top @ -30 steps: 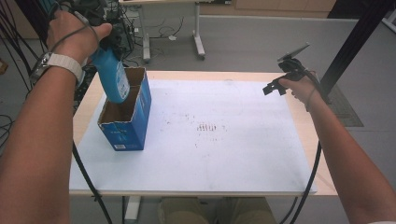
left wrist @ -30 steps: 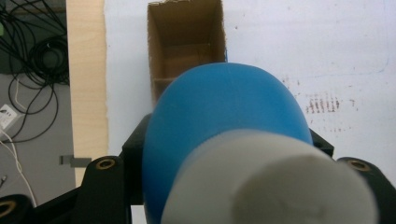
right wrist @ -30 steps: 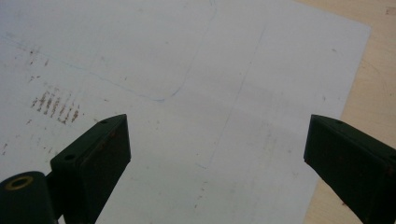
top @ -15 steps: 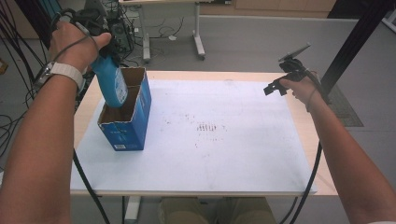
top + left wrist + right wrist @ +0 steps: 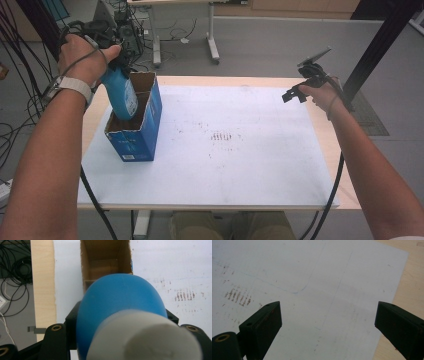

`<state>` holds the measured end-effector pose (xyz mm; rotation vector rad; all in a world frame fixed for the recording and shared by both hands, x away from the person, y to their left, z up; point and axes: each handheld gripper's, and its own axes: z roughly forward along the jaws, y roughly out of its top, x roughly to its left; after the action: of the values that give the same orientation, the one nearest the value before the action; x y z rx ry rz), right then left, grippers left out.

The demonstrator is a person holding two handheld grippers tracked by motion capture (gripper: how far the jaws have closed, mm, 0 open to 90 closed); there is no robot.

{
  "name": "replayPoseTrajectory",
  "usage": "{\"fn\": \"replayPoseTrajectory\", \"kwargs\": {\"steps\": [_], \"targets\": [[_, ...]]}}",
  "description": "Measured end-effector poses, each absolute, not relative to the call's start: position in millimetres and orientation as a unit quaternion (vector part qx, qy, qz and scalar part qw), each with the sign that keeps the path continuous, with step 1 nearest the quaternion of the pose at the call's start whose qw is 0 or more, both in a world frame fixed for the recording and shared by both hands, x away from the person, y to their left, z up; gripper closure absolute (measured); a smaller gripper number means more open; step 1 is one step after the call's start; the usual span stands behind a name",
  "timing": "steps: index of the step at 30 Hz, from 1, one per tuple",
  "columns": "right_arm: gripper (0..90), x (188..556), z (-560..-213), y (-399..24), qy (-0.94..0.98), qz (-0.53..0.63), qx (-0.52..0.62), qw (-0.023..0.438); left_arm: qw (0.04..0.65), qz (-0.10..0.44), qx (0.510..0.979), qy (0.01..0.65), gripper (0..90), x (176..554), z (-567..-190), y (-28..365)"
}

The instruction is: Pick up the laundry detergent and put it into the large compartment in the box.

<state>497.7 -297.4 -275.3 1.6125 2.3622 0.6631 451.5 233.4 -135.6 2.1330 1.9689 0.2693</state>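
The left gripper has its jaws clamped on the blue bottle, whose base is inside the open box, while the right gripper holds its jaws wide apart.

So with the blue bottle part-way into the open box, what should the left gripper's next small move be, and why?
Probably lower it a little further, straight down. The left gripper is shut on the blue bottle, whose base sits just inside the cardboard box while most of its body stands above the rim. Releasing now could let it tip. The right gripper hangs open, well apart.

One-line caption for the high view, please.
Left hand-held gripper lowers a blue bottle into an open box; right hand-held gripper waits open.
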Motion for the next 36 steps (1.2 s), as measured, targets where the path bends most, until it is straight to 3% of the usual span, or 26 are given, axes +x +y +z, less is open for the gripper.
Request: {"fn": "replayPoseTrajectory", "kwargs": {"steps": [36], "targets": [[7.2, 496, -283, -300, 0.798, 0.222, 0.552, 0.094, 0.098, 0.085, 0.732, 0.668, 39.5, 454, -190, 230]]}}
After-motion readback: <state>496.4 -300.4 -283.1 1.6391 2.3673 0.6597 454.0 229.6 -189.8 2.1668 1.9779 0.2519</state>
